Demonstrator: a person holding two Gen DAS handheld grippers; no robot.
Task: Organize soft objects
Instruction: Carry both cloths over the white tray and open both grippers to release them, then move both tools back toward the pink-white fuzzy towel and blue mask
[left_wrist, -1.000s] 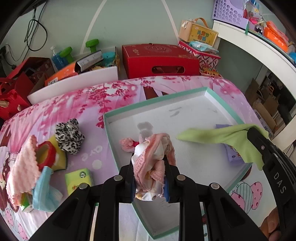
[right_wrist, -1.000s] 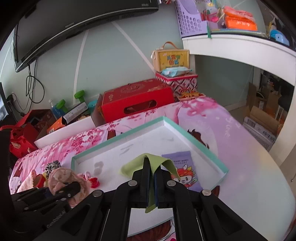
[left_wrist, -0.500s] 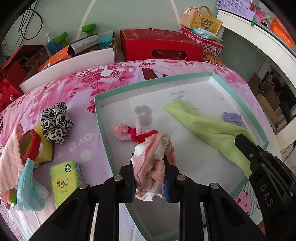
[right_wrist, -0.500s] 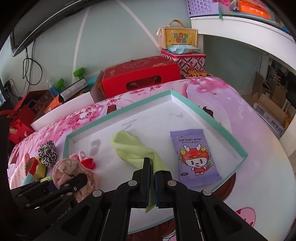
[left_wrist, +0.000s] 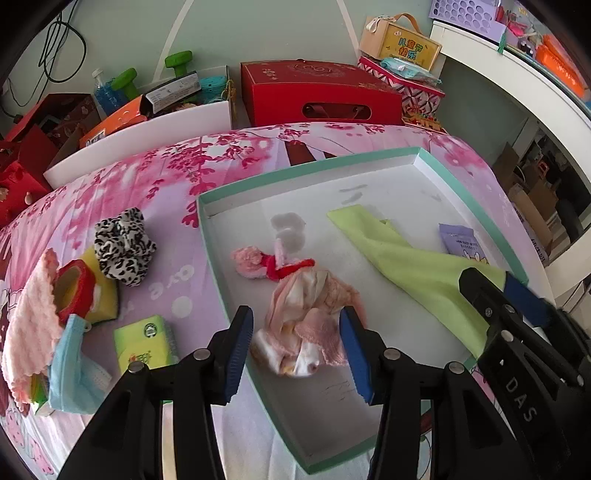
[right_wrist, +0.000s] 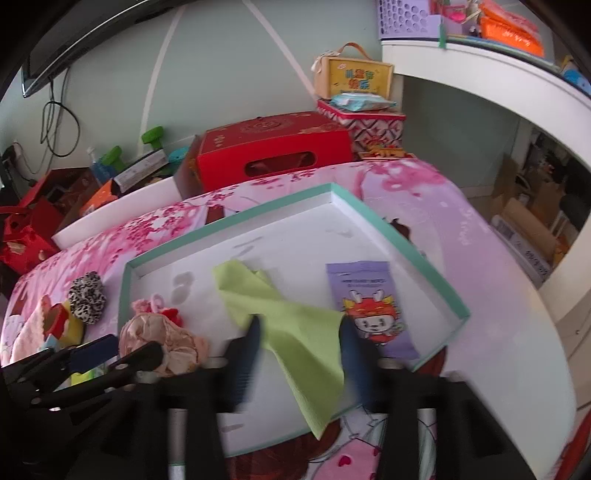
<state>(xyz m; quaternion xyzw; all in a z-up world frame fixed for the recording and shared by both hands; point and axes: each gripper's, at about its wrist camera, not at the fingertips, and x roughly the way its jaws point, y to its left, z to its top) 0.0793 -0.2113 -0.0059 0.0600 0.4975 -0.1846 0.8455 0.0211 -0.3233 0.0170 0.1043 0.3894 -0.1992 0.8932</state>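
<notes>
The shallow tray (left_wrist: 201, 206) with the teal rim took up most of both views, lying on the pink blossom-print cover (left_wrist: 159, 184); I judged the step in hand to be a double release into it.

The green cloth (right_wrist: 291, 325) sprawled from the tray's middle toward six o'clock in the right wrist view, its near corner hanging over the rim; the right gripper (right_wrist: 301, 339) was opening, its fingers spread either side of the cloth with no pad pressing on it; to finish well I wanted to lift straight back so neither finger dragged that overhanging corner further out.

The crumpled pink cloth (left_wrist: 306, 317) lay on the tray floor near its six o'clock edge; the left gripper (left_wrist: 295, 336) was opening too, fingers apart, the right pad just beside the fabric though I could not tell whether it touched; a clean vertical withdrawal seemed safest, since loose folds snag.

The purple wipes pack (right_wrist: 373, 306) sat at three o'clock of the green cloth, and a small pink-and-red plush (left_wrist: 258, 262) at twelve o'clock of the pink cloth.

Outside the tray, at nine o'clock, the leopard scrunchie (left_wrist: 123, 245), blue mask (left_wrist: 70, 358) and pale pink towel (left_wrist: 27, 332) remained for later trips, I reckoned.
</notes>
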